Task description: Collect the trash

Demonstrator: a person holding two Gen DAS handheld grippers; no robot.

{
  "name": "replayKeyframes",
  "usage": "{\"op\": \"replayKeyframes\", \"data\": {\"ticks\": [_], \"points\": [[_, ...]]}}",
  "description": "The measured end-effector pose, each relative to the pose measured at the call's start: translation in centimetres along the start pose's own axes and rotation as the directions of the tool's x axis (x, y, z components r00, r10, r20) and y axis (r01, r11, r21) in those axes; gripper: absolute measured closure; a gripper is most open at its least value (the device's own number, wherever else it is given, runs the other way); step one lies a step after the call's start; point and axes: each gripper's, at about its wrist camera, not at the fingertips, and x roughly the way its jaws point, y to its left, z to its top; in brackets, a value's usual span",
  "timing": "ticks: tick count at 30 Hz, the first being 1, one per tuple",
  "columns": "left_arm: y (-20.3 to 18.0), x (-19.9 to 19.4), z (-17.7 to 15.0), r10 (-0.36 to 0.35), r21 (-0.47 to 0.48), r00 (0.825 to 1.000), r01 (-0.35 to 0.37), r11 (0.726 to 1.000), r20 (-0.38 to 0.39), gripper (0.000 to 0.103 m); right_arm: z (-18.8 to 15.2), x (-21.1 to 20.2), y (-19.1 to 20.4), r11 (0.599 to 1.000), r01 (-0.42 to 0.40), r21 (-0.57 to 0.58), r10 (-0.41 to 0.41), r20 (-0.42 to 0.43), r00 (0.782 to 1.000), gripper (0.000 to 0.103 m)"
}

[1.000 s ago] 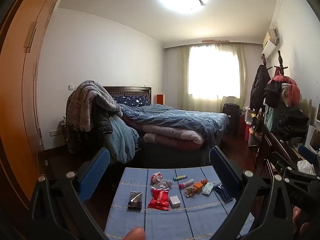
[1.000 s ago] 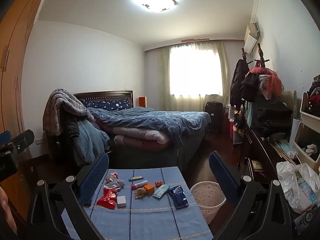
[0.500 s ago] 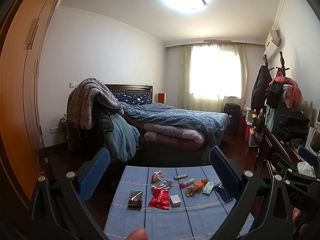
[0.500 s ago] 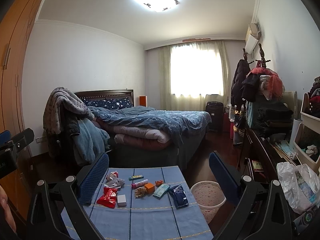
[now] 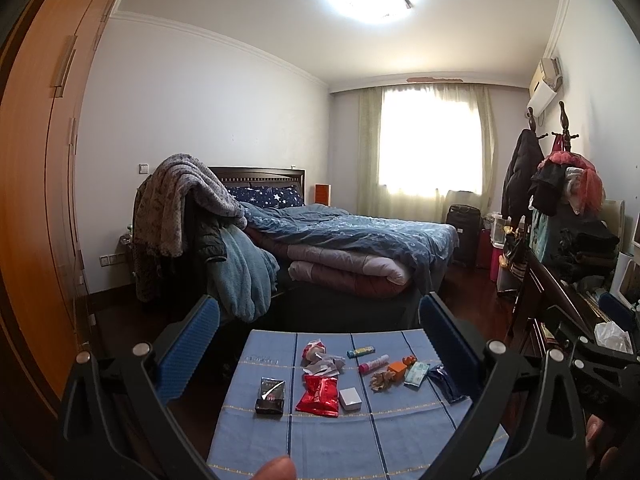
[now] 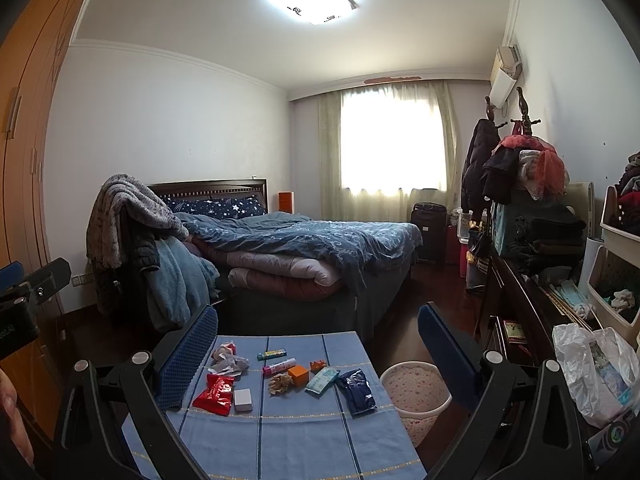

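Note:
Trash lies on a small table with a blue cloth [image 5: 384, 440] [image 6: 304, 436]: a red wrapper [image 5: 319, 395] [image 6: 215, 394], a black packet [image 5: 271, 396], a white box [image 5: 351, 398] [image 6: 243, 399], crumpled paper [image 5: 322, 362] [image 6: 228, 362], a pink tube [image 6: 279, 366], an orange box [image 6: 299, 376], a green packet [image 6: 322, 380] and a dark blue packet [image 6: 357, 391]. A pink wastebasket [image 6: 416, 392] stands on the floor right of the table. My left gripper [image 5: 318, 320] and right gripper [image 6: 318, 320] are both open and empty, held above the table's near side.
A bed [image 6: 304, 248] with blue bedding fills the room behind the table. A wooden wardrobe [image 5: 36, 200] lines the left. A dark dresser [image 6: 532, 320] with clutter and a plastic bag [image 6: 592, 372] stands on the right.
Both views have tilted slightly, with the table and trash shifting a little lower and nearer. Both grippers stay open and nothing on the table has moved.

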Motion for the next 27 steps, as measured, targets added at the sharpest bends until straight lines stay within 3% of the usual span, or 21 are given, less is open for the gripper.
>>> {"op": "replayKeyframes", "data": {"ticks": [27], "points": [[-0.31, 0.34, -0.43, 0.005, 0.006, 1.0, -0.005, 1.0, -0.011, 0.003, -0.23, 0.05, -0.05, 1.0, -0.003, -0.002, 0.003, -0.007, 1.0, 0.003]]}}
